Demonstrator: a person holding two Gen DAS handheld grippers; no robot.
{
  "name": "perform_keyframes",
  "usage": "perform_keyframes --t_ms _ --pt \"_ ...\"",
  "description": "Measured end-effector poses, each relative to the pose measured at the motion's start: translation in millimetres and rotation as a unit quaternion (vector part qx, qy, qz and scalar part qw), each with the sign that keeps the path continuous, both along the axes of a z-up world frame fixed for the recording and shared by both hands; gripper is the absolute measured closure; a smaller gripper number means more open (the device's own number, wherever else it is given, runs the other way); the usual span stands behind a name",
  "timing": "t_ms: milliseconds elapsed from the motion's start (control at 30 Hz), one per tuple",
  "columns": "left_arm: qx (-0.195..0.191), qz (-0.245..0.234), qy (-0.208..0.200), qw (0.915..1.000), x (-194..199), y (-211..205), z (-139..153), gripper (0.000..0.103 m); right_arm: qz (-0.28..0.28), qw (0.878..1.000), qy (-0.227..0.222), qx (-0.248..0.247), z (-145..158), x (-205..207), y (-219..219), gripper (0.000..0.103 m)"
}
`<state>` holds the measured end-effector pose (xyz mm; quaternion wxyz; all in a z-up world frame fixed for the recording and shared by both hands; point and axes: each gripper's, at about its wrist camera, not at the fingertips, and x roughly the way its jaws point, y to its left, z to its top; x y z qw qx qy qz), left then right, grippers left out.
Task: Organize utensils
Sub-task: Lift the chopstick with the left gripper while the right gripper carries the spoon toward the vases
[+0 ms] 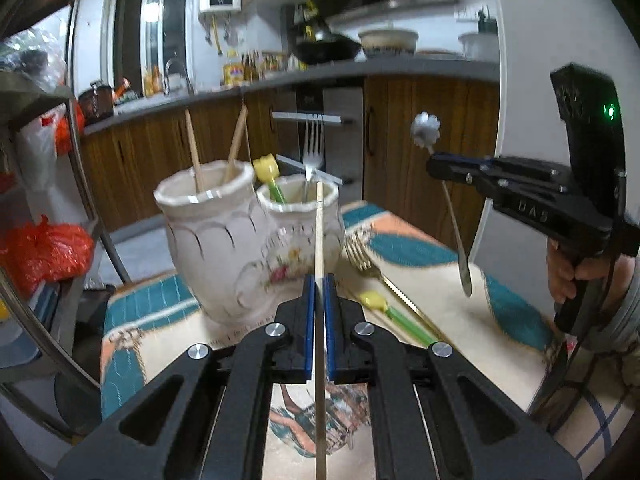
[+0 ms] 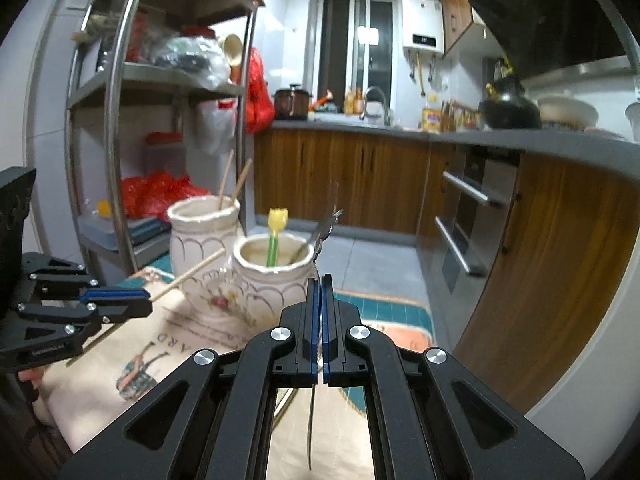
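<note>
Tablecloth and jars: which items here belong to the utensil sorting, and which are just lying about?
In the job:
left gripper shut on a chopstick
right gripper shut on a metal spoon
tall jar
short jar
gold fork
tulip spoon

Just lying about:
red bags
wok
oil bottle

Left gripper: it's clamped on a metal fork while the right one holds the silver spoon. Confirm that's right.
Not quite. The left gripper is clamped on a wooden chopstick, not a fork, as the left wrist view shows. The rest holds: the right gripper is shut on the silver spoon.
</note>
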<state>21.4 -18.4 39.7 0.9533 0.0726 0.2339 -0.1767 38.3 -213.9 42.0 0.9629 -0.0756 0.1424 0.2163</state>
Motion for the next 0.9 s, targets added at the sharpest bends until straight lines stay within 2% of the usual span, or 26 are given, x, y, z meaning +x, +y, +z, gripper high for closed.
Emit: perform_keyframes --t_ms 300,467,567,700,900 --pt "-0.062 0.033 -0.098 0.9927 -8.5 26.4 48.1 0.099 0.002 0.998 -0.010 0.056 23.2 -4.7 0.2 0.101" --pt "-0.128 0.042 -0.096 0.9862 21.0 50.1 72.3 0.099 0.001 0.996 -0.011 0.094 40.3 10.1 3.1 0.101" --pt "-0.138 0.041 -0.098 0.9847 37.5 55.2 79.5 0.099 -0.001 0.995 -0.017 0.102 48.0 22.0 9.8 0.101" --pt "-0.149 0.046 -0.119 0.9805 55.1 59.9 85.5 0.099 0.002 0.992 -0.037 0.117 57.7 34.7 21.3 0.101" --pt "-0.176 0.076 -0.141 0.9712 87.0 65.7 87.8 0.099 -0.002 0.984 -0.058 0.170 62.5 57.5 28.1 0.101"
